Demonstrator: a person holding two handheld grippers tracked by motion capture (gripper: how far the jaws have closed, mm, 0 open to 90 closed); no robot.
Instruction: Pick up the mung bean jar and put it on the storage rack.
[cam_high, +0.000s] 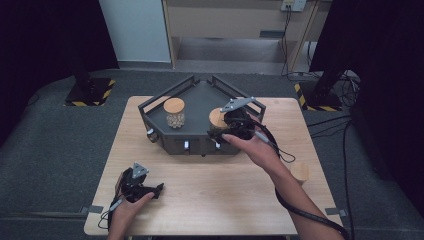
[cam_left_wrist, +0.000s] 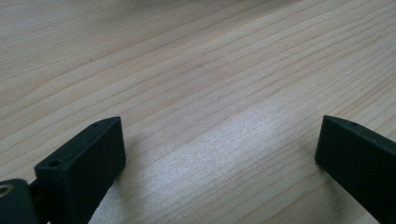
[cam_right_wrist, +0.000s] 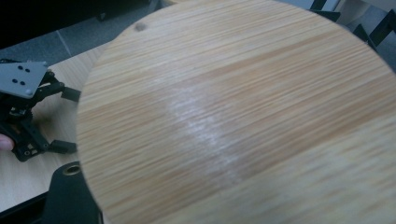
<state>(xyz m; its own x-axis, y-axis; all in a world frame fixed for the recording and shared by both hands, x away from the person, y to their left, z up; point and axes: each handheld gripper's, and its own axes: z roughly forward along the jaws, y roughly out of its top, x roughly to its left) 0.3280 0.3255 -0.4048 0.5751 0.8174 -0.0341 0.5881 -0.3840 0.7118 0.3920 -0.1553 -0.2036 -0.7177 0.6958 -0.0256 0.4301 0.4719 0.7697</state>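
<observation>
Jar (cam_high: 217, 120) with wooden lid sits at the dark tray's (cam_high: 200, 95) right front, right gripper (cam_high: 235, 127) clamped on it; right gripper view shows the lid (cam_right_wrist: 233, 116) close up. Left gripper (cam_high: 142, 189) rests on the table (cam_high: 225, 190), jaws wide apart over bare wood in its own view.

Bare tabletop (cam_high: 220, 190) lies open between the left gripper (cam_high: 150, 192) and the dark tray (cam_high: 165, 132). The tray's raised rails bar level entry; inside, open floor separates two wooden-lidded jars (cam_high: 174, 112).
</observation>
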